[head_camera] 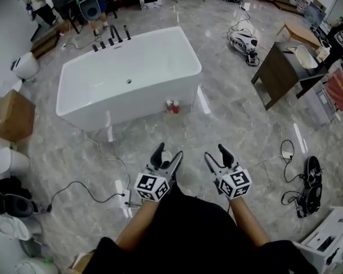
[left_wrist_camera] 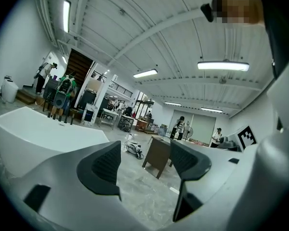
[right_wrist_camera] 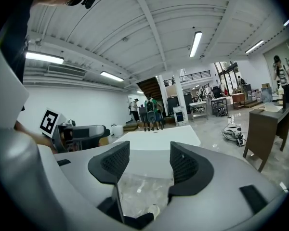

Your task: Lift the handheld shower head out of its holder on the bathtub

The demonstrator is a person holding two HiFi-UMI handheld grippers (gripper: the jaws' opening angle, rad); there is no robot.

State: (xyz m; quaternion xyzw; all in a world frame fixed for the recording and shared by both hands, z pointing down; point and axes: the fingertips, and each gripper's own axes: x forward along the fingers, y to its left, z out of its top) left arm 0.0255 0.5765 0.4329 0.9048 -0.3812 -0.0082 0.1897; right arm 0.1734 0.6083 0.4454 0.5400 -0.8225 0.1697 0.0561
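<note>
Grey marble floor (head_camera: 228,113) carries a white bathtub (head_camera: 137,104) at upper left of the head view. Dark fittings (head_camera: 111,37) stand on its far rim, and the shower head among them is too small to single out. Both bare forearms reach forward from the torso, side by side. Left gripper (head_camera: 168,151) and right gripper (head_camera: 216,152) point toward the tub, well apart from it, jaws spread, nothing between them.

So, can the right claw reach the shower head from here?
Probably not: the open right claw is near the body, and the whole bathtub lies between it and the handheld shower head at its far rim.
</note>
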